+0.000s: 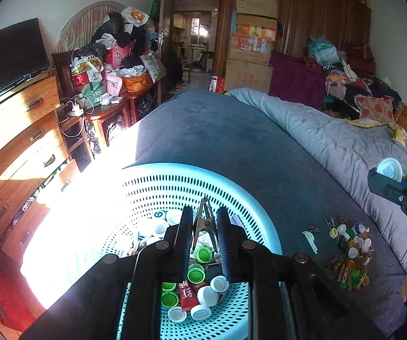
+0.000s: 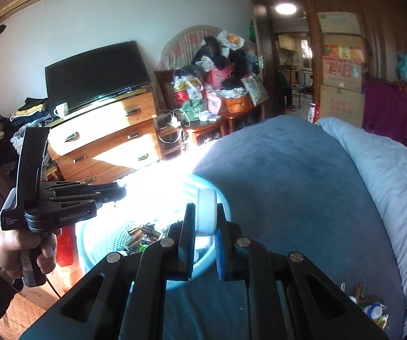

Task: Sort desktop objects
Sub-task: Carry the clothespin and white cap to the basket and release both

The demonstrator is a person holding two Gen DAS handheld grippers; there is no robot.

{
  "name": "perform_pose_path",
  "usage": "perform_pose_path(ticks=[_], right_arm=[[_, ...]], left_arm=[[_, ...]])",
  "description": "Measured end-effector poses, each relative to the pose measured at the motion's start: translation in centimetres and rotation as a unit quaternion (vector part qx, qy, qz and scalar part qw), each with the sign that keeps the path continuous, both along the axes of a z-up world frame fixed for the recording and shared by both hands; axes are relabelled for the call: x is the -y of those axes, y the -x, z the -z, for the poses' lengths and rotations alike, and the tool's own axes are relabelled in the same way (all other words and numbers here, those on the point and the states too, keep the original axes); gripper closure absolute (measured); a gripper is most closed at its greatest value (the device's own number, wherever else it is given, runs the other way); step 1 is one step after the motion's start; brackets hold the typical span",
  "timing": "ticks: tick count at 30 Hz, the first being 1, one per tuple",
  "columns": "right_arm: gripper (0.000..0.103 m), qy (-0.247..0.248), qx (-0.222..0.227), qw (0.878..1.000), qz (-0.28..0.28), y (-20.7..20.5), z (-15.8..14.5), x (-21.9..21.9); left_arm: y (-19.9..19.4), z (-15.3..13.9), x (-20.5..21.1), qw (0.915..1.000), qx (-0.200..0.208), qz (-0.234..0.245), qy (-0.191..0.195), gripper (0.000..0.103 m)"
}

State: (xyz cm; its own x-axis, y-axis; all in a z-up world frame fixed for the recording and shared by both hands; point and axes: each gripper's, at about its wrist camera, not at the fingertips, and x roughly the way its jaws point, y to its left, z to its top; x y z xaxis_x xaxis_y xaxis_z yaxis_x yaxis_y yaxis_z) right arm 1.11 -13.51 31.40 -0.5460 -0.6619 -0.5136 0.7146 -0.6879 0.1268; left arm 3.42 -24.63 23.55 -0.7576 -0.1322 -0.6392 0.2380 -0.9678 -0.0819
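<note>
My left gripper (image 1: 203,212) is shut on a metal clip (image 1: 205,223) and holds it over the light blue perforated basket (image 1: 175,178), which holds white and green bottle caps (image 1: 196,274) and a red packet. My right gripper (image 2: 205,212) is shut on a white bottle cap (image 2: 206,212) above the basket's near rim (image 2: 203,257); it also shows in the left wrist view (image 1: 389,170), raised at the far right. A pile of caps and clothespins (image 1: 350,252) lies on the blue bedspread to the basket's right.
The basket sits on a bed with a dark blue cover (image 1: 217,130) and a pale quilt (image 1: 331,141). A wooden dresser (image 1: 19,141) with a TV stands left. A cluttered side table, stacked cardboard boxes (image 1: 251,45) and clothes line the back.
</note>
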Motion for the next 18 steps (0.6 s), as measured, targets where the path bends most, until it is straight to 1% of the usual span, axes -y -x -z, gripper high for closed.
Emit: perform_pose_path(ticks=[3,6,8,10,15,18], right_arm=[[0.089,-0.005,0.009,1.000,-0.017,0.8,0.0,2.1],[0.089,-0.007,0.029,0.999,-0.033,1.8,0.3,4.2],[0.089,-0.010,0.042,0.998,-0.041,2.4,0.6,5.3],[0.089,-0.011,0.057,0.997,-0.049,2.9,1.0,6.1],[0.089,-0.023,0.066,0.996,-0.059,3.3,1.7,8.0],[0.089,-0.027,0.067,0.995,-0.064,3.1,1.9,8.7]], left_arm=[[0.6,0.3,1.5,0.9999,0.016,-0.002,-0.004,0.085],[1.4,1.2,2.3,0.9989,0.045,0.007,-0.012,0.085],[1.9,2.0,2.7,0.9975,0.064,0.017,-0.025,0.085],[2.4,2.7,2.9,0.9966,0.076,0.021,-0.026,0.085],[3.1,3.4,3.3,0.9958,0.081,0.021,-0.036,0.085],[3.4,3.4,3.4,0.9960,0.081,0.017,-0.035,0.085]])
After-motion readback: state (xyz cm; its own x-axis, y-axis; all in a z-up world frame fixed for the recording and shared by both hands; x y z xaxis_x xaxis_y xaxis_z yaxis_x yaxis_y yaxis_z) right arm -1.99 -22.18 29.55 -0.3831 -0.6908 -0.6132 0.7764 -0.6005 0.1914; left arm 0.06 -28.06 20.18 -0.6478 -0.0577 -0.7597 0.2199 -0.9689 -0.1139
